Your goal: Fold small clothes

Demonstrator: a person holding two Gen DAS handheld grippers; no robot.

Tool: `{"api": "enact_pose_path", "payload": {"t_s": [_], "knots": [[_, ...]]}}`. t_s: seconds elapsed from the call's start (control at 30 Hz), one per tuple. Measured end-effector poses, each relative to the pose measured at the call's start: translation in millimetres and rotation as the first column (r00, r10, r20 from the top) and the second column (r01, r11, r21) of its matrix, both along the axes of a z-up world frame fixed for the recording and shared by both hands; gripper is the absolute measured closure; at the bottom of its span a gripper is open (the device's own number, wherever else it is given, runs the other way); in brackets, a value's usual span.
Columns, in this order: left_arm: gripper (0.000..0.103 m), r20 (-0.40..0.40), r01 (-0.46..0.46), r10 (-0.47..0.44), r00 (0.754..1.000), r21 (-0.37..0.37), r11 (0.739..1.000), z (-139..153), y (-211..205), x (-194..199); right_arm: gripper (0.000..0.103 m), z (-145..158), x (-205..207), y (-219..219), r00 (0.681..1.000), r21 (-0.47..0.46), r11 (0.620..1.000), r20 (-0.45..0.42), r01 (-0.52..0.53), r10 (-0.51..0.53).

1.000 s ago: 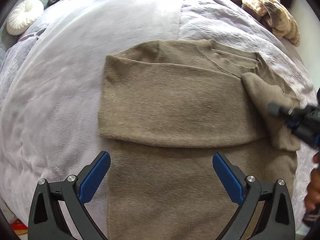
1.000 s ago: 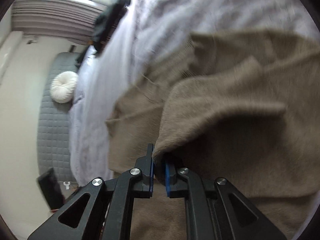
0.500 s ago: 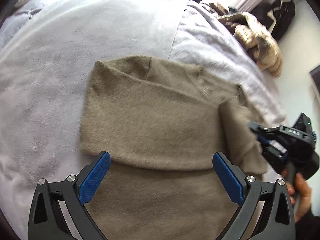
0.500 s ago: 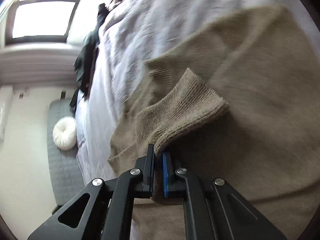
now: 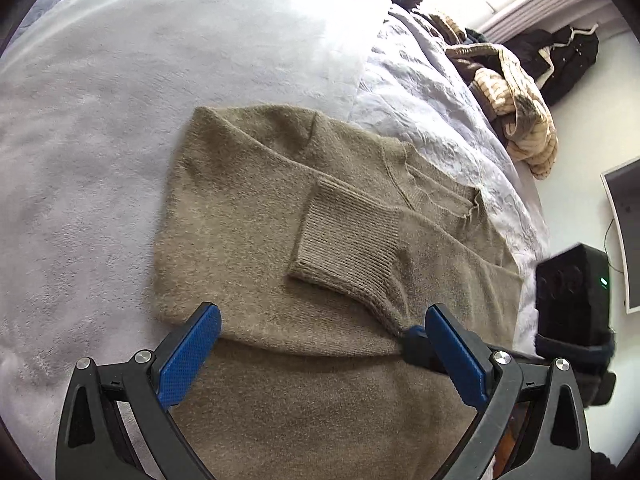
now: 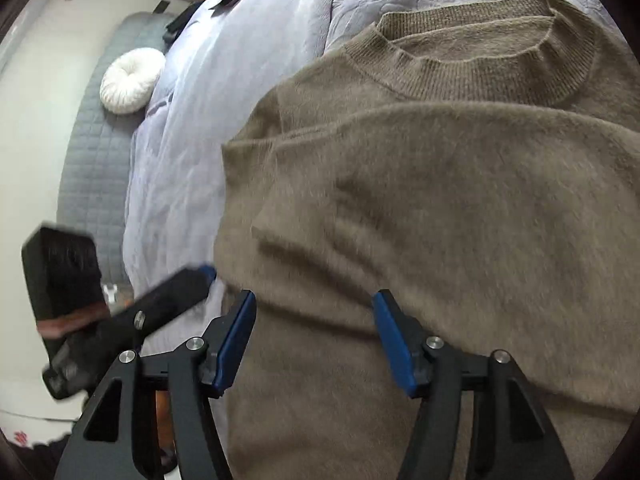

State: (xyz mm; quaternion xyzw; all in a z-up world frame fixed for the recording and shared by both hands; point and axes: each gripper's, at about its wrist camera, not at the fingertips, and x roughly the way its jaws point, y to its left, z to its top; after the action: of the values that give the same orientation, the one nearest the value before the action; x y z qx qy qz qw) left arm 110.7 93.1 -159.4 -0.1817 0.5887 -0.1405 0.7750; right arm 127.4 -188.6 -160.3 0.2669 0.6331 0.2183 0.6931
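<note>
A brown knit sweater point(image 5: 256, 220) lies flat on the lilac bed cover point(image 5: 100, 120), both sleeves folded across its chest. The right sleeve's ribbed cuff point(image 5: 344, 236) rests on top of the left sleeve. My left gripper point(image 5: 320, 348) is open and empty, hovering over the sweater's lower body. My right gripper point(image 6: 314, 340) is open and empty over the sweater point(image 6: 440, 200); its neckline point(image 6: 480, 60) shows ahead. The right gripper's tip pokes in beside my left gripper's right finger point(image 5: 452, 344). The left gripper's finger point(image 6: 176, 288) shows in the right wrist view.
A striped beige garment point(image 5: 516, 108) and dark clothes point(image 5: 560, 60) lie piled at the bed's far right. A white round cushion point(image 6: 132, 80) sits on a grey quilted mattress point(image 6: 88, 168) left of the bed. A monitor edge point(image 5: 624, 232) is at the right.
The right gripper carried the sleeve cuff leftward across the chest, laid it down and opened. The left gripper stayed open and shifted right, closer to the right gripper.
</note>
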Motion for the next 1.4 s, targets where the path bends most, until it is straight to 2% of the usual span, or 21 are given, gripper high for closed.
{"api": "enact_pose_path", "payload": {"t_s": [0.17, 0.3, 0.4, 0.53, 0.6, 0.67, 0.7, 0.73, 0.77, 0.83, 0.87, 0.9, 0.93, 0.97, 1.03, 1.1, 1.17, 1.27, 1.3, 1.37, 1.4], "knots": [[0.001, -0.046, 0.02, -0.023, 0.999, -0.055, 0.998, -13, -12, 16, 0.038, 5, -31, -51, 0.991, 0.025, 0.991, -0.022, 0.133, -0.132], [0.001, -0.075, 0.027, -0.033, 0.997, -0.087, 0.996, -24, -20, 30, 0.038, 4, -62, -92, 0.963, 0.048, 0.963, -0.063, 0.265, -0.262], [0.001, -0.066, 0.056, -0.062, 0.996, -0.094, 0.994, -24, -30, 36, 0.038, 0, -87, -125, 0.929, 0.071, 0.928, -0.089, 0.366, -0.36], [0.001, -0.063, 0.059, -0.065, 0.996, -0.092, 0.994, -23, -38, 41, 0.038, -9, -115, -157, 0.864, 0.083, 0.862, -0.115, 0.501, -0.491], [0.016, -0.073, 0.046, -0.052, 0.996, -0.082, 0.996, -25, -36, 41, 0.038, -16, -124, -168, 0.821, 0.102, 0.816, -0.132, 0.569, -0.556], [0.048, -0.09, 0.048, -0.052, 0.995, -0.046, 0.998, -27, -35, 41, 0.038, -24, -137, -186, 0.761, 0.142, 0.748, -0.158, 0.649, -0.63], [0.058, -0.087, 0.055, -0.058, 0.995, -0.031, 0.998, -28, -35, 40, 0.038, -26, -142, -194, 0.737, 0.157, 0.72, -0.166, 0.676, -0.655], [0.084, -0.083, 0.065, -0.067, 0.994, -0.021, 0.998, -28, -35, 40, 0.038, -29, -146, -200, 0.708, 0.171, 0.687, -0.174, 0.706, -0.685], [0.095, -0.082, 0.075, -0.076, 0.994, -0.021, 0.997, -29, -35, 40, 0.038, -32, -150, -206, 0.676, 0.189, 0.649, -0.183, 0.737, -0.714], [0.095, -0.061, 0.075, -0.078, 0.995, -0.051, 0.996, -23, -32, 37, 0.038, -37, -154, -216, 0.615, 0.212, 0.579, -0.193, 0.787, -0.765], [0.095, -0.042, 0.077, -0.079, 0.996, -0.063, 0.995, -18, -31, 34, 0.039, -39, -154, -217, 0.594, 0.218, 0.556, -0.196, 0.802, -0.78], [0.095, -0.028, 0.078, -0.08, 0.996, -0.068, 0.995, -14, -31, 32, 0.044, -41, -153, -217, 0.576, 0.223, 0.536, -0.2, 0.814, -0.792], [0.095, -0.016, 0.079, -0.081, 0.997, -0.071, 0.994, -9, -30, 30, 0.078, -43, -154, -222, 0.556, 0.225, 0.515, -0.201, 0.828, -0.806], [0.095, -0.007, 0.081, -0.082, 0.997, -0.071, 0.994, -5, -30, 28, 0.097, -43, -153, -225, 0.557, 0.214, 0.519, -0.202, 0.828, -0.806], [0.095, 0.011, 0.088, -0.088, 0.996, -0.07, 0.994, 2, -29, 21, 0.097, -34, -145, -226, 0.584, 0.205, 0.552, -0.168, 0.808, -0.794], [0.095, 0.027, 0.105, -0.104, 0.994, -0.059, 0.993, 5, -30, 15, 0.097, -14, -138, -227, 0.648, 0.196, 0.626, -0.073, 0.755, -0.758], [0.095, 0.022, 0.126, -0.125, 0.992, -0.039, 0.991, 0, -33, 10, 0.097, -7, -139, -235, 0.681, 0.16, 0.668, -0.034, 0.727, -0.732], [0.095, -0.014, 0.146, -0.146, 0.989, 0.025, 0.989, -20, -38, 4, 0.096, -20, -139, -240, 0.718, 0.094, 0.712, -0.066, 0.695, -0.692], [0.095, -0.025, 0.148, -0.147, 0.989, 0.045, 0.988, -26, -39, 2, 0.094, -32, -138, -238, 0.745, 0.052, 0.745, -0.114, 0.666, -0.658], [0.095, -0.023, 0.137, -0.136, 0.99, 0.045, 0.99, -29, -38, -2, 0.092, -36, -140, -234, 0.774, 0.034, 0.779, -0.15, 0.626, -0.615], [0.095, -0.02, 0.13, -0.129, 0.991, 0.042, 0.991, -28, -37, -3, 0.09, -28, -143, -232, 0.796, 0.024, 0.801, -0.132, 0.598, -0.59]]}}
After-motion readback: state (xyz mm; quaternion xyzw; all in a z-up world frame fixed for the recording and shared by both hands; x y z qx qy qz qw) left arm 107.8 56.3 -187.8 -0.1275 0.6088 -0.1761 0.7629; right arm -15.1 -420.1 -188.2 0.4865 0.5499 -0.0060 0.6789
